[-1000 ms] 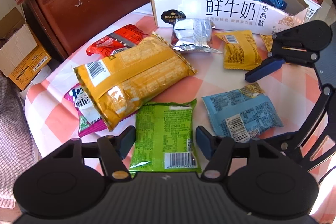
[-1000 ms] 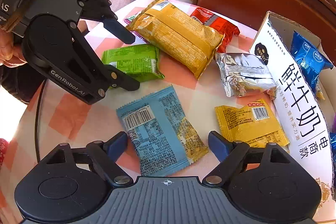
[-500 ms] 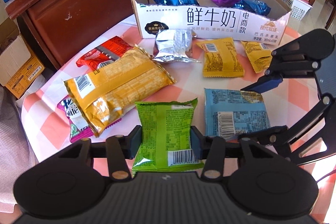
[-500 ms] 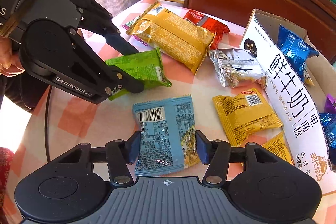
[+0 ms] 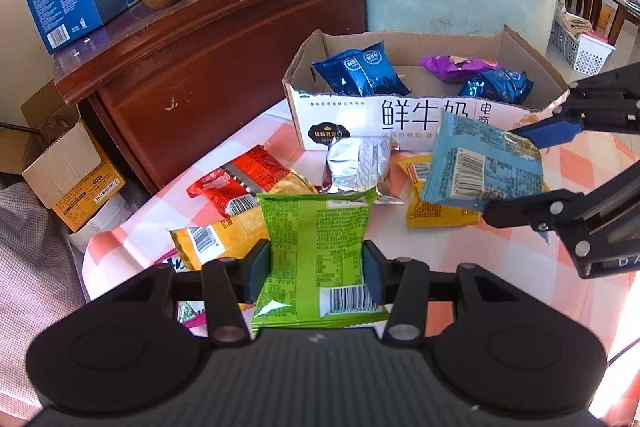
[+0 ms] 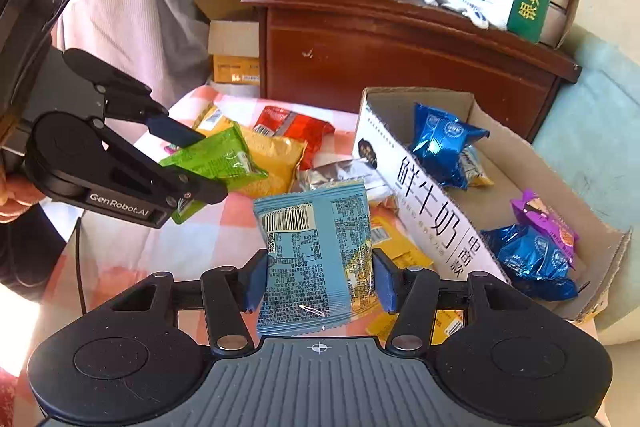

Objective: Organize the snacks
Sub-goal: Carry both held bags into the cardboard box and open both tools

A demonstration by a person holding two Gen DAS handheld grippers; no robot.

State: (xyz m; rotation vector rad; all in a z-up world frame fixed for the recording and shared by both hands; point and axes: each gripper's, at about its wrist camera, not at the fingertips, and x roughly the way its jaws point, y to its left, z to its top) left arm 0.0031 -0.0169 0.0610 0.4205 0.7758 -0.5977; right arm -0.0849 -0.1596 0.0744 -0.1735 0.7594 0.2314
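My left gripper (image 5: 316, 273) is shut on a green snack packet (image 5: 316, 243) and holds it above the table; it also shows in the right wrist view (image 6: 216, 159). My right gripper (image 6: 320, 281) is shut on a light blue snack packet (image 6: 316, 247), lifted near the front wall of the open cardboard box (image 6: 424, 211); the packet also shows in the left wrist view (image 5: 480, 163). The box (image 5: 384, 115) holds blue packets (image 5: 360, 75) and a purple packet (image 5: 456, 67).
On the pink checked table (image 5: 480, 251) lie a silver packet (image 5: 360, 163), a red packet (image 5: 232, 183), a large yellow bag (image 5: 216, 239) and small yellow packets (image 5: 436, 215). A wooden cabinet (image 5: 224, 59) stands behind the table. A small carton (image 5: 68, 175) sits at left.
Both grippers have risen from the table with their packets, the green one in the left, the light blue one in the right, and moved toward the box.
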